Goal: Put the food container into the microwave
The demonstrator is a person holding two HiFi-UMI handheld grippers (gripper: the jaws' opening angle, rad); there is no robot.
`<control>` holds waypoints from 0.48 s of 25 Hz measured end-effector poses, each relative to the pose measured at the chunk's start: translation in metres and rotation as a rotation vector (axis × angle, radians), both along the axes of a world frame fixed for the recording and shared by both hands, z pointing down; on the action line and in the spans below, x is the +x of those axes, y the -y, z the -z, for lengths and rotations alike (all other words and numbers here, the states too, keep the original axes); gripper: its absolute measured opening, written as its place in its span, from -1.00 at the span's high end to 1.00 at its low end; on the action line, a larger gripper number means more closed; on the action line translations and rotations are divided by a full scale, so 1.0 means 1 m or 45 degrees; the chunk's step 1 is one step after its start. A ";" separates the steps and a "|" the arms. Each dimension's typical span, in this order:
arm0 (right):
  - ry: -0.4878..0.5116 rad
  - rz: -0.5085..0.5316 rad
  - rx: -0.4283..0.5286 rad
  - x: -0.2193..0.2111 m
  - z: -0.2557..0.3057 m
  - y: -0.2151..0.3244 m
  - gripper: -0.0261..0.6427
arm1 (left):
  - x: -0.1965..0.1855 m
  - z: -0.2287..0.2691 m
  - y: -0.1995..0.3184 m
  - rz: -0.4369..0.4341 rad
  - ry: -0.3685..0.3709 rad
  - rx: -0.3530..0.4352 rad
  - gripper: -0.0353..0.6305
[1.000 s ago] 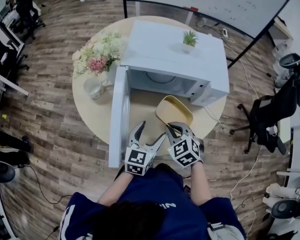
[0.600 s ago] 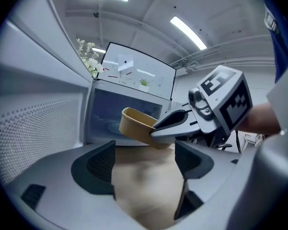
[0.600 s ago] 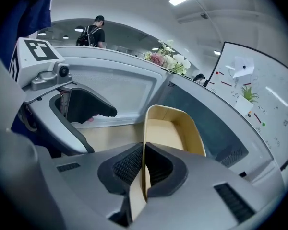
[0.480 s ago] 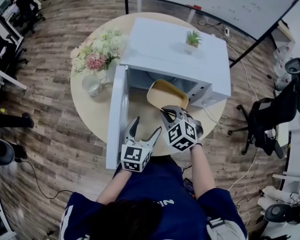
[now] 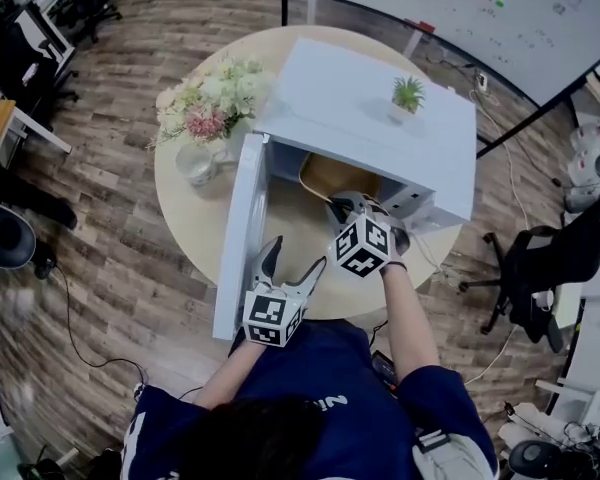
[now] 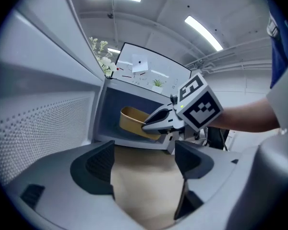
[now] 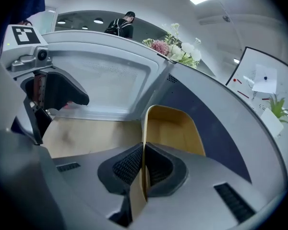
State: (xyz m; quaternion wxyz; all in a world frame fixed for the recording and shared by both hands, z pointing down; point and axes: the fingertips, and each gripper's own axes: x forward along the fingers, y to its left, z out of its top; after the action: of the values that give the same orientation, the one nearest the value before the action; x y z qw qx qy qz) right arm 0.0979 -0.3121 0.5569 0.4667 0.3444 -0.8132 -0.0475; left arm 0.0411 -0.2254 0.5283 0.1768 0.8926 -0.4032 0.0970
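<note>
Judging from how things lie, the job is well past halfway: at the left the microwave door [image 5: 240, 238] stands swung wide, and the tan food container [image 5: 325, 173] is partly inside the white microwave [image 5: 380, 108], its near end at the mouth of the cavity. In the left gripper view it looks tilted, and I cannot tell whether it touches the cavity floor. What seems left is to carry it fully in, set it down and release it.

The left gripper [image 5: 295, 258] hangs over the round table [image 5: 190, 218] just beside the door, its jaws spread wide with only tabletop between them. To its right, the right gripper [image 5: 345, 208] reaches forward and down into the opening, forearm stretched out from the body, jaws pinched on the container's thin side wall, which runs edge-on between the pads
</note>
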 end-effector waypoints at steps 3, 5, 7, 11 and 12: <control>-0.014 0.021 -0.004 0.000 -0.005 0.012 0.85 | 0.004 0.000 0.001 0.006 0.018 0.012 -0.26; -0.027 0.034 -0.008 0.000 -0.008 0.018 0.85 | 0.003 0.000 0.003 0.022 0.025 0.016 -0.26; -0.043 0.044 -0.003 0.001 -0.011 0.026 0.85 | 0.001 0.000 0.005 0.044 0.028 0.021 -0.26; -0.047 0.026 0.000 0.004 -0.017 0.042 0.85 | -0.001 0.001 0.008 0.066 0.034 0.029 -0.26; -0.054 0.015 -0.001 0.007 -0.019 0.046 0.85 | -0.001 0.001 0.008 0.069 0.036 0.029 -0.26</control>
State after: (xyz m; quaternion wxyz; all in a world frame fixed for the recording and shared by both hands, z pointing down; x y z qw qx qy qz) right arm 0.1048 -0.3577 0.5759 0.4838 0.3381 -0.8052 -0.0572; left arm 0.0405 -0.2330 0.5278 0.1634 0.8818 -0.4309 0.1000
